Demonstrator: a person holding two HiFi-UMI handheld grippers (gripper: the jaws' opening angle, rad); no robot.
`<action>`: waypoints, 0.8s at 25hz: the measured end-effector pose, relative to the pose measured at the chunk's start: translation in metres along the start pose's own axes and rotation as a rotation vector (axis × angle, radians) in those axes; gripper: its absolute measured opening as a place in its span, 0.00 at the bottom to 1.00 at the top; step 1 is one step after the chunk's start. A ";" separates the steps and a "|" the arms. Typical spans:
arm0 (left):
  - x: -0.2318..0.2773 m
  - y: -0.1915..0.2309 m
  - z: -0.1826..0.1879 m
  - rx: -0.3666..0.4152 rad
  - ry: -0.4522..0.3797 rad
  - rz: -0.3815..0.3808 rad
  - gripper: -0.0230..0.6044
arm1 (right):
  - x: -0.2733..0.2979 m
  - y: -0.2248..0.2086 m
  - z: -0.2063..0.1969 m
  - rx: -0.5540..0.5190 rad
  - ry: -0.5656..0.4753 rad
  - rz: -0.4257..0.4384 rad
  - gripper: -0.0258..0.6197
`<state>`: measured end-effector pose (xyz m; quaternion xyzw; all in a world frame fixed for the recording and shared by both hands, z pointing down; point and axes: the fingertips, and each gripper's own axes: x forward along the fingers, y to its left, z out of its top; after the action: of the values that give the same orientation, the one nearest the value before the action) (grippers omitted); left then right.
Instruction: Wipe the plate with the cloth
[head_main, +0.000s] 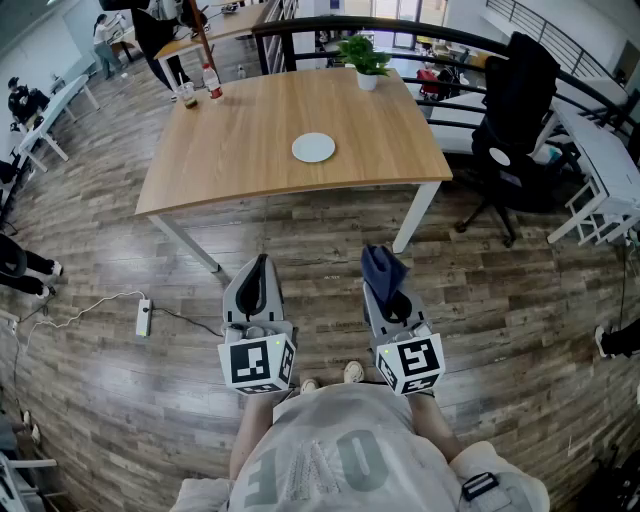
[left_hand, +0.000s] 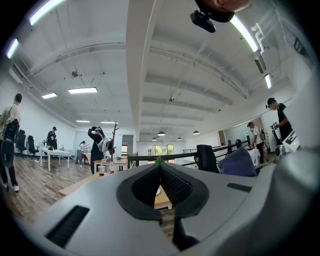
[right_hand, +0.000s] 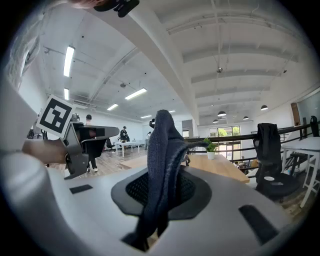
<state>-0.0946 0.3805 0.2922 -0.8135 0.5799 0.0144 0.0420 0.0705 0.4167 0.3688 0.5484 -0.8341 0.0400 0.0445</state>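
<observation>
— Nearest the lens, what shows?
— Person's pale shirt (head_main: 330, 460) at the bottom edge, with the two marker cubes just beyond it. Both grippers are held over the wooden floor (head_main: 110, 410), on the near side of the surface (head_main: 250, 150).

— Start at the left.
— White power strip (head_main: 144, 317) lies on the floor at the far left. To its right, the left gripper (head_main: 262, 262) has its jaws pressed together with nothing between them.

— And the other?
— The right gripper (head_main: 388, 290) has its jaws clamped on the dark blue cloth (head_main: 383, 266). The cloth rises past the jaw tips in a bunched fold.

— Where is the plate?
— The white plate (head_main: 313, 147) lies flat near the middle of the surface, with bare wood all round it. It is well apart from both grippers and from the cloth.

— Anything else up there?
— At the far left corner, a cup (head_main: 189, 95) and a bottle (head_main: 211, 82) stand close together. At the far right stands a potted plant (head_main: 366, 62). A black office chair (head_main: 515, 110) stands off the right end.
</observation>
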 end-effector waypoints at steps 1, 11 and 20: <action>0.003 -0.003 0.001 -0.004 -0.002 0.000 0.05 | 0.000 -0.005 0.000 0.000 0.002 0.001 0.13; 0.022 -0.025 -0.008 0.021 0.019 0.010 0.05 | -0.002 -0.039 -0.017 0.004 0.026 0.032 0.13; 0.033 -0.021 -0.018 -0.004 0.036 0.034 0.05 | -0.006 -0.055 -0.025 0.111 -0.029 0.106 0.13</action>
<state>-0.0641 0.3544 0.3085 -0.8039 0.5941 0.0015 0.0297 0.1239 0.4029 0.3938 0.5058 -0.8589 0.0804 -0.0001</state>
